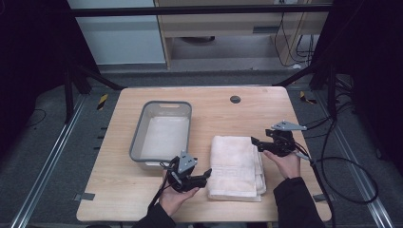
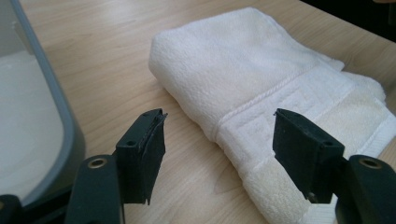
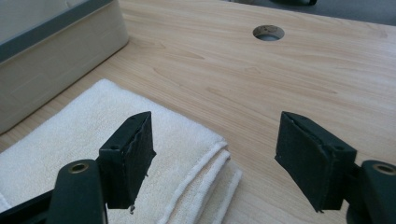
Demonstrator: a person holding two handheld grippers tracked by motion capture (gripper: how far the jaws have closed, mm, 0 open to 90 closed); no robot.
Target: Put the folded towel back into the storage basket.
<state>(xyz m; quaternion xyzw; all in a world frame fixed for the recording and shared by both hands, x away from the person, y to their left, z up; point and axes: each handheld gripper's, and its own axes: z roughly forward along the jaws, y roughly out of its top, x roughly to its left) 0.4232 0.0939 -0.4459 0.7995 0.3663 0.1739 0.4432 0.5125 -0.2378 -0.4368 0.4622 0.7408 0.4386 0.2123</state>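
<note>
A folded white towel [image 1: 236, 166] lies flat on the wooden table [image 1: 214, 109], right of centre. My left gripper [image 1: 205, 176] hovers open at the towel's near-left edge, and the left gripper view has the towel [image 2: 261, 93] ahead between its spread jaws. My right gripper [image 1: 255, 143] stands open at the towel's far-right corner. In the right gripper view the towel's folded corner [image 3: 187, 154] lies under the left jaw with bare table under the right. Nothing is pinched by either gripper.
A grey plastic tub [image 1: 162, 134] with a pale inside sits left of the towel, close behind my left gripper; its rim [image 2: 56, 107] and wall [image 3: 56, 56] are near. A round cable hole [image 1: 235, 99] marks the table's far side. Cables trail off the right edge.
</note>
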